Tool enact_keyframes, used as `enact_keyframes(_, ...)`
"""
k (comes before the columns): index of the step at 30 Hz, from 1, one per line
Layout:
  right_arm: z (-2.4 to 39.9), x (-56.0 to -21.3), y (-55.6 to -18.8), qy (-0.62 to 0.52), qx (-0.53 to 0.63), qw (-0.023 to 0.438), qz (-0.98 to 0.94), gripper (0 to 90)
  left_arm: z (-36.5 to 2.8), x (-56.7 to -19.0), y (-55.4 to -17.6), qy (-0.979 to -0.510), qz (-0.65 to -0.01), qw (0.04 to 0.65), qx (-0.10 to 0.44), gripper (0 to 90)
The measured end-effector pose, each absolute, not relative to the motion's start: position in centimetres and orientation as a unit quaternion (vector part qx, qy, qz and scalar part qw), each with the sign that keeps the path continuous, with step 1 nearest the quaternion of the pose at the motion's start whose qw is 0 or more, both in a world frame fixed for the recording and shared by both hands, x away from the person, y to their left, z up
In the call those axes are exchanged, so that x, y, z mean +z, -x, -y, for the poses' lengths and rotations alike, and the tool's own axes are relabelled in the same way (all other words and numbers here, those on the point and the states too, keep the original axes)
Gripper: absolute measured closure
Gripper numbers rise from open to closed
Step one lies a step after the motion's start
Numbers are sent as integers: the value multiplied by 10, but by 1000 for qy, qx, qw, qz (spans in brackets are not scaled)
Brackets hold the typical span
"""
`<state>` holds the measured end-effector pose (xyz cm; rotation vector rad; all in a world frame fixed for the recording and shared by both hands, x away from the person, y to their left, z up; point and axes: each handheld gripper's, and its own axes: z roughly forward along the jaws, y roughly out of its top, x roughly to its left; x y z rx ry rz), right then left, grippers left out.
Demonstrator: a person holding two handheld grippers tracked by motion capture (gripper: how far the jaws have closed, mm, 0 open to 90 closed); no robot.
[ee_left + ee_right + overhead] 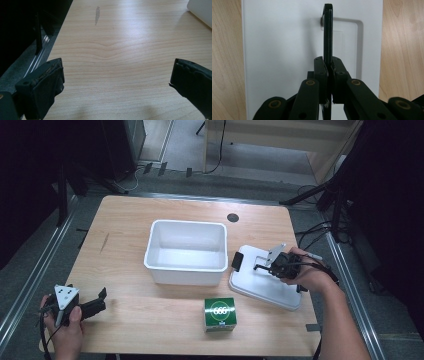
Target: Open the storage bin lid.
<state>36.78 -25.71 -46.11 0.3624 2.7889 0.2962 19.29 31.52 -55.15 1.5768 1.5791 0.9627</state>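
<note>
A white lid [272, 287] lies flat on the table, right of the white bin [185, 251]. A thin black handle piece [328, 30] stands on edge over the lid's rectangular recess, and its end [237, 261] shows at the lid's left side. My right gripper [260, 267] [328, 62] is shut on that black piece, pads pressed on both faces. My left gripper [101, 300] [117, 72] rests at the table's near left corner, open wide, with only bare wood between its fingers.
A green cube box [220, 314] printed with white digits stands near the front edge, between bin and lid. The wooden table [125, 220] has a round black grommet [232, 217] at the back. Dark stands and cables flank both sides.
</note>
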Motion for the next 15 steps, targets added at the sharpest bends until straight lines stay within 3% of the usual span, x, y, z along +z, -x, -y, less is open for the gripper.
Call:
enact_keyframes(4,257,-461,-367,-130,103,151,-975,845,-315,-551,-193,-609,-610,348,370,0)
enact_keyframes(6,257,-460,-366,-132,109,143,-975,791,-315,-551,-193,-609,-609,347,370,0)
enact_keyframes(15,253,-448,-355,-138,126,140,-972,334,-315,-551,-193,-610,-610,346,369,0)
